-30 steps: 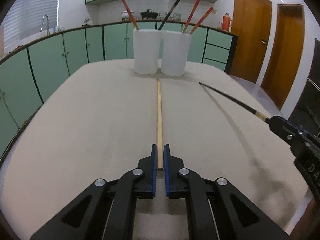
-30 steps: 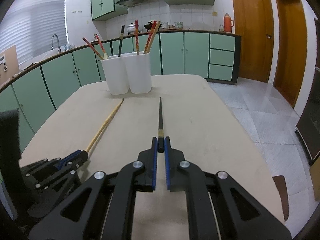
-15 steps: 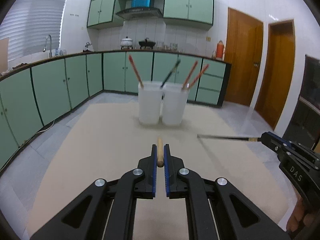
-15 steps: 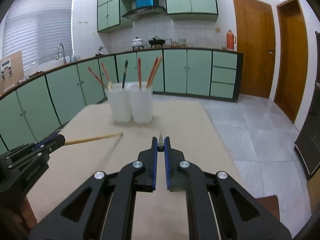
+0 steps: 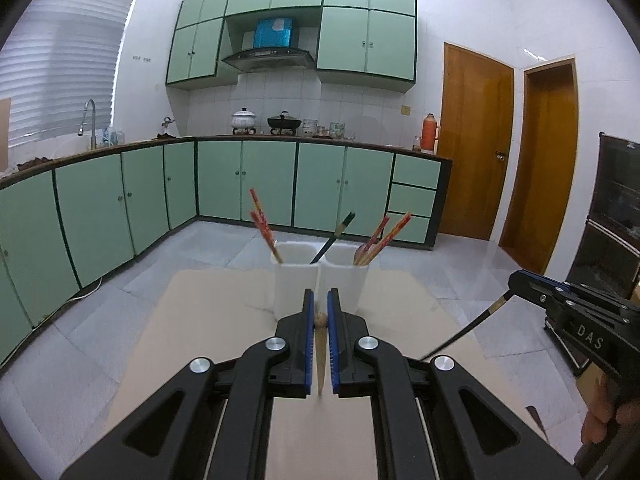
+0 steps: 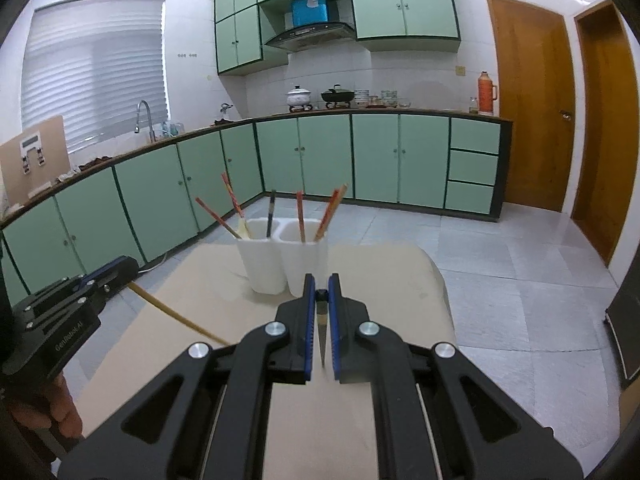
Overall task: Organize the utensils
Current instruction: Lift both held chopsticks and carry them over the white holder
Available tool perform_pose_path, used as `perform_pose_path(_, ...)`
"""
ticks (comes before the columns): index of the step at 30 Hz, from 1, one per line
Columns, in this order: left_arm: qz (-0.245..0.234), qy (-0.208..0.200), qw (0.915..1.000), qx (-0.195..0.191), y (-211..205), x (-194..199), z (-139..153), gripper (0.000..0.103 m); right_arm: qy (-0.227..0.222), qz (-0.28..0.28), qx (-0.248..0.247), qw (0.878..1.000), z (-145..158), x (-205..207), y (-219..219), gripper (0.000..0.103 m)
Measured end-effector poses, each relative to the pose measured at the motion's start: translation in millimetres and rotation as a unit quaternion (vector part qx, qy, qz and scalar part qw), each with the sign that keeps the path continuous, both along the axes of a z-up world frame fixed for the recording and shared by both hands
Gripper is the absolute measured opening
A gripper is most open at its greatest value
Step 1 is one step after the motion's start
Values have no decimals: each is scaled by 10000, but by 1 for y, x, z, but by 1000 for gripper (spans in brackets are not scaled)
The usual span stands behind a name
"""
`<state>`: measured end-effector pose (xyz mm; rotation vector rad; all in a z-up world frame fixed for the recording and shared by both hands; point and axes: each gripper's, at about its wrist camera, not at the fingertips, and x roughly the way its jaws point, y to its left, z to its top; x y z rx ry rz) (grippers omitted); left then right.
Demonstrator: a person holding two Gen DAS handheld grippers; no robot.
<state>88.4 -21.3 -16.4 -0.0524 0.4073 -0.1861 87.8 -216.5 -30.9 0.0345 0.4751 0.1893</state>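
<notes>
- My left gripper (image 5: pixel 319 320) is pinched tight on the thick end of a wooden chopstick (image 5: pixel 320 350).
- My right gripper (image 6: pixel 321 295) is pinched on a black chopstick (image 6: pixel 322 330).
- Both sticks hang tip down over the table (image 6: pixel 400 280), near the white cups (image 6: pixel 286 258).
- I think they are light, stiff and a bit slippery, so holding near the thick end is best.

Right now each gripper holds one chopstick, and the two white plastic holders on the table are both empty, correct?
Not empty: the right wrist view shows chopsticks standing in both white plastic holders. The left gripper holds the pale wooden chopstick, the right gripper the black chopstick.
</notes>
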Motion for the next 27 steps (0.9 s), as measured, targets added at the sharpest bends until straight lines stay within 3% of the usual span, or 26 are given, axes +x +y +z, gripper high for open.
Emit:
perform_pose_path(14,-263,-137,9994,-181,4,3,38,6,-13,693,151,9975,52,13,11,6)
perform_pose_path(27,-228,-1037,9943,-119,9,25,104,6,-745,857,244,9932,133,53,21,6)
